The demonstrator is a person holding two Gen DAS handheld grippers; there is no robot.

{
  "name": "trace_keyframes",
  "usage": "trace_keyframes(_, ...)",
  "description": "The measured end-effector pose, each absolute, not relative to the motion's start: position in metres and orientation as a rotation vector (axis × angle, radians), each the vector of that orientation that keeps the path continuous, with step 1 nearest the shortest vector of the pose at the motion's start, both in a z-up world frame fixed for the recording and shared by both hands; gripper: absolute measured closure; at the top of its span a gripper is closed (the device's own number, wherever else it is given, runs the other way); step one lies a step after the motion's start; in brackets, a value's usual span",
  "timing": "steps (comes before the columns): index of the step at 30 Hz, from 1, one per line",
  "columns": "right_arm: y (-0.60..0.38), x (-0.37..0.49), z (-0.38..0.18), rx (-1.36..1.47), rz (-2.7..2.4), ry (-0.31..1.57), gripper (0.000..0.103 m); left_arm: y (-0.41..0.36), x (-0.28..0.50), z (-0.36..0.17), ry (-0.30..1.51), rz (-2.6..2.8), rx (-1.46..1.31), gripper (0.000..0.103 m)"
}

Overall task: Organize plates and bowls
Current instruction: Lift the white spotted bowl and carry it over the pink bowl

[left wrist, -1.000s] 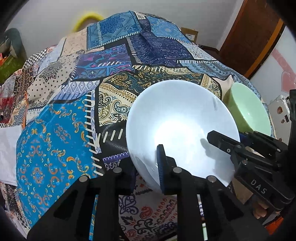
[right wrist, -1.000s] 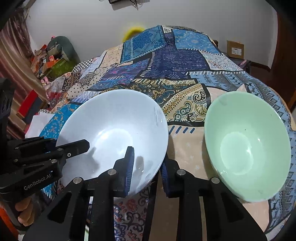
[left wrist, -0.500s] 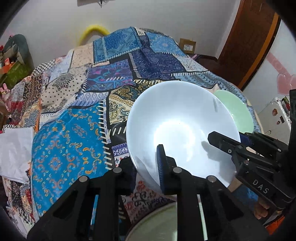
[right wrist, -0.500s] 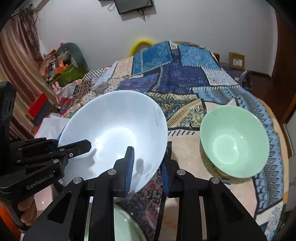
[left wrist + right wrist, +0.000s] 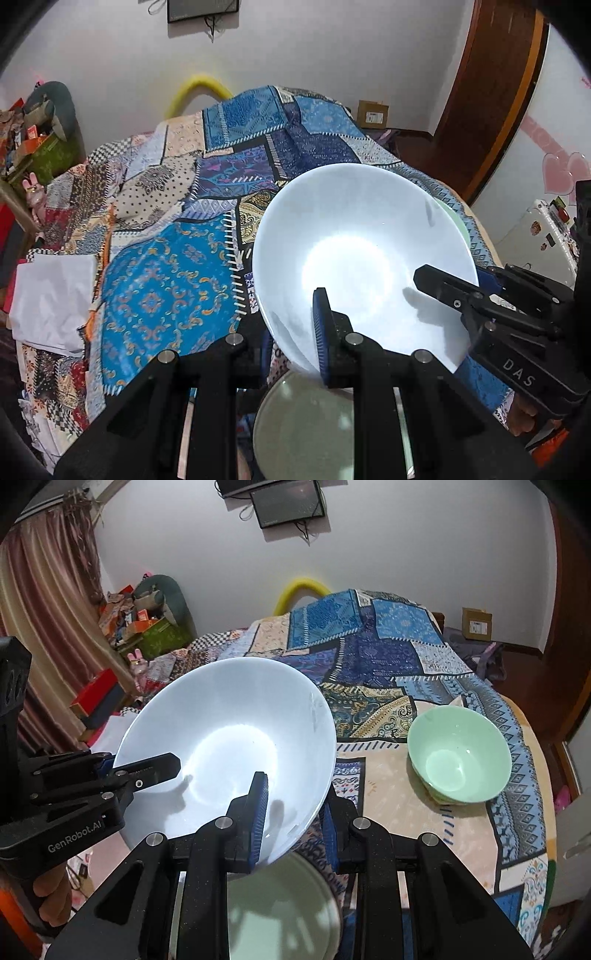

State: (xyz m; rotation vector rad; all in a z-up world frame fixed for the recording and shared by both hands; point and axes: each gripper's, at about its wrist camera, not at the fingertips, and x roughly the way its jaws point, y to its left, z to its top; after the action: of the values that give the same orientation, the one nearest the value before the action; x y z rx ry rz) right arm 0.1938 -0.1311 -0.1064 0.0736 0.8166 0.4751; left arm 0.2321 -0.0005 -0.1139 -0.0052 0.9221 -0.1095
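Large white round ceramic bowl (image 5: 364, 258) held clear of the patchwork-patterned blue and beige cloth (image 5: 159, 291), tilted, open side toward both cameras. In the left wrist view: occupies the centre and right of centre of the frame. In the right wrist view: occupies the left of centre.

Left gripper (image 5: 293, 332): clenched on the near rim of the white bowl, lower centre of the left wrist view. One blue-padded finger inside the bowl, the other outside and mostly hidden behind the wall. Same gripper seen at the left edge of the right wrist view, one black finger reaching over the rim into the bowl.

Right gripper (image 5: 293, 819): grasping the opposite rim of the same bowl, lower centre of the right wrist view. One blue pad pressed on the inner wall, the other on the outer wall. Same gripper seen at the right edge of the left wrist view, finger over the rim.

Pale green round ceramic bowl (image 5: 460, 753): standing upright on the cloth, right of centre in the right wrist view, well apart from the white bowl. In the left wrist view: only a sliver visible behind the right edge of the white bowl.

Pale green round plate (image 5: 291, 904): lower centre of both views, below the white bowl, partly hidden by gripper frames.

Dark wall-mounted screen (image 5: 288, 504): upper centre of the right wrist view.
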Motion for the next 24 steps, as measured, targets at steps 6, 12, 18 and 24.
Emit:
trace_keyframes(6, -0.126, 0.177, -0.098, 0.080, 0.486, 0.793, 0.079, 0.005, 0.204, -0.096, 0.893, -0.096, -0.005, 0.084)
trace_keyframes(12, -0.120, 0.165, -0.095, 0.084, 0.504, 0.783, 0.079, 0.013, 0.182, -0.086, 0.875, -0.084, -0.010, 0.084)
trace_keyframes(18, -0.106, 0.149, -0.092, 0.071, 0.537, 0.772, 0.079, 0.026, 0.156, -0.083, 0.867, -0.066, -0.029, 0.084)
trace_keyframes(24, -0.084, 0.138, -0.098, 0.056, 0.580, 0.785, 0.079, 0.050, 0.133, -0.088, 0.874, -0.038, -0.063, 0.084)
